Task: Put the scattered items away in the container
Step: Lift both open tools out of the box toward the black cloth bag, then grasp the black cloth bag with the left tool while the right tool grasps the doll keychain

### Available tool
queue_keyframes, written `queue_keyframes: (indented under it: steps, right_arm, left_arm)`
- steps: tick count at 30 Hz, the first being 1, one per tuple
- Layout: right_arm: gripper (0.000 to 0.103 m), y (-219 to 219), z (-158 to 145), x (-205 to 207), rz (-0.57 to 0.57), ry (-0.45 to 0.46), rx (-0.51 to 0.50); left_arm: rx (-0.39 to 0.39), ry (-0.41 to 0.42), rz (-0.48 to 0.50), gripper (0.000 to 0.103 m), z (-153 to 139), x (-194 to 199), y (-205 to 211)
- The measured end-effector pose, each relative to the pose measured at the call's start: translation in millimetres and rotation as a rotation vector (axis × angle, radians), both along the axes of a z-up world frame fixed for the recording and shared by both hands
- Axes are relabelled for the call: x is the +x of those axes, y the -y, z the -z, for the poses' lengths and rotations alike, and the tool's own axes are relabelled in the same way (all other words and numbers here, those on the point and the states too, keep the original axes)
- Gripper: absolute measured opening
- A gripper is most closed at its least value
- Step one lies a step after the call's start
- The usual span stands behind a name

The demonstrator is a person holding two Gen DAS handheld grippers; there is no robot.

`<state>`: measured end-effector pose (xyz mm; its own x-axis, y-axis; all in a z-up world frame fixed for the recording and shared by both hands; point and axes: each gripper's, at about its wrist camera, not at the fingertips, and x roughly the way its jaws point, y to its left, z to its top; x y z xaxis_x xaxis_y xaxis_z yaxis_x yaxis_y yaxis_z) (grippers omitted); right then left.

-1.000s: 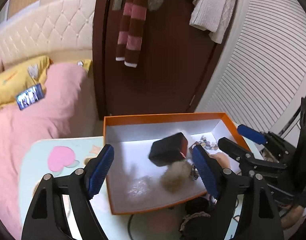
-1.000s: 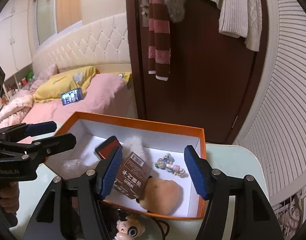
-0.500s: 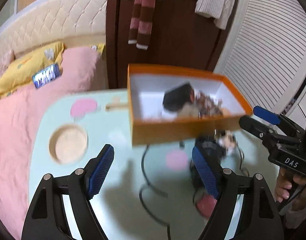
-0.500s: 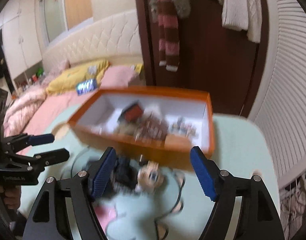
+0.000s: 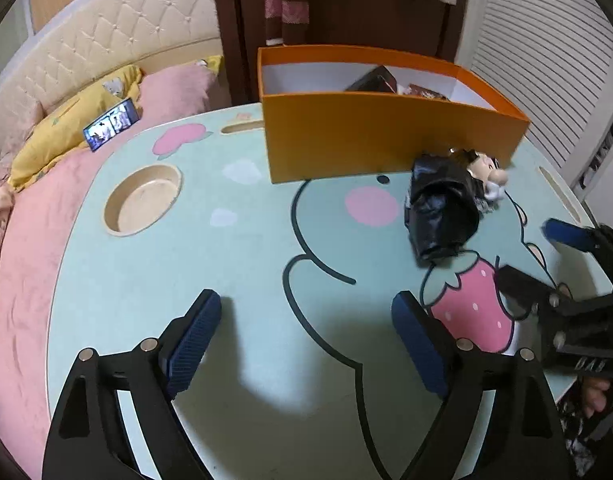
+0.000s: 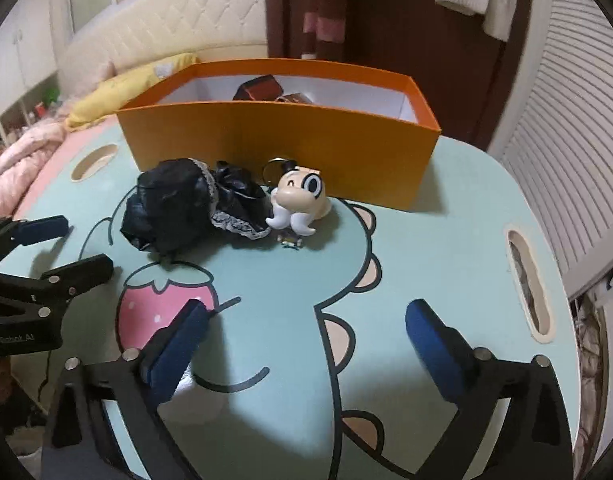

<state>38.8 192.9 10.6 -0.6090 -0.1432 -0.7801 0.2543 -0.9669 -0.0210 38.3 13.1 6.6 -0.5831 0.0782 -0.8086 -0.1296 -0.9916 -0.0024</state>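
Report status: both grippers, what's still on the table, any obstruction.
Left gripper and right gripper: jaws opening, nothing between them. Black bundle and cream figurine still outside orange box. Nothing in the way.

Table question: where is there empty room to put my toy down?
Bare table lies between the round cup hollow and the black lacy bundle, and right of the cartoon figurine toward the slot. It is crowded before the orange box.
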Motion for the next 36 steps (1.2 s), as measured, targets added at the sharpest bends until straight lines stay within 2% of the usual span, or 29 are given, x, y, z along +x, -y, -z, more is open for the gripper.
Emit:
queue_keyframes:
  steps: [1, 5, 11, 14, 17, 21, 27, 30, 32, 34, 35, 36]
  right_arm:
    - [0.103, -1.5, 0.9, -0.9, -0.002, 0.016, -0.02]
    - [0.103, -3.8, 3.3, 4.7, 0.01, -0.033, -0.032]
    - [0.103, -5.5, 4.3, 8.3, 0.006, -0.036, -0.037]
    - [0.103, -4.8, 5.1, 9.1, 0.002, -0.033, -0.035]
    - [0.103, -4.8, 4.8, 9.3, 0.006, -0.031, -0.034]
    - [0.103, -6.2, 4.0, 12.4, 0.012, -0.023, -0.033]
    - [0.103, -15.2, 2.4, 17.9, 0.012, -0.024, -0.054]
    - [0.103, -23.9, -3.0, 19.0, 0.017, -0.048, -0.091]
    - [0.102, -29.4, -8.1, 18.7, 0.012, -0.059, -0.11]
    - [0.093, -33.9, -12.2, 16.3, 0.013, -0.064, -0.115]
    - [0.085, -36.7, -13.9, 14.7, 0.015, -0.064, -0.119]
    - [0.075, -39.5, -14.9, 12.3, 0.018, -0.057, -0.128]
  left_arm:
    - [0.003, -0.016, -0.004, 0.087, 0.8, 1.8, 0.4]
    - [0.008, -0.058, -0.026, 0.088, 3.4, 7.3, 1.1]
    - [0.009, -0.048, -0.018, 0.088, 0.7, 6.2, 0.3]
    - [0.055, -0.029, 0.034, 0.088, -4.1, 10.4, -6.0]
    - [0.087, -0.063, 0.058, 0.088, -14.4, 12.9, -10.8]
    - [0.078, -0.115, 0.094, 0.088, -29.2, 3.4, -18.9]
    - [0.046, -0.136, 0.177, 0.088, -36.8, -25.3, -43.8]
    - [0.039, -0.115, 0.216, 0.088, -32.9, -37.7, -58.3]
    - [0.062, -0.091, 0.241, 0.086, -27.4, -44.1, -64.4]
    - [0.067, -0.068, 0.25, 0.063, -21.3, -48.5, -67.0]
    - [0.083, -0.053, 0.262, 0.041, -17.8, -48.8, -66.7]
    - [0.104, -0.045, 0.274, 0.037, -16.3, -47.9, -65.2]
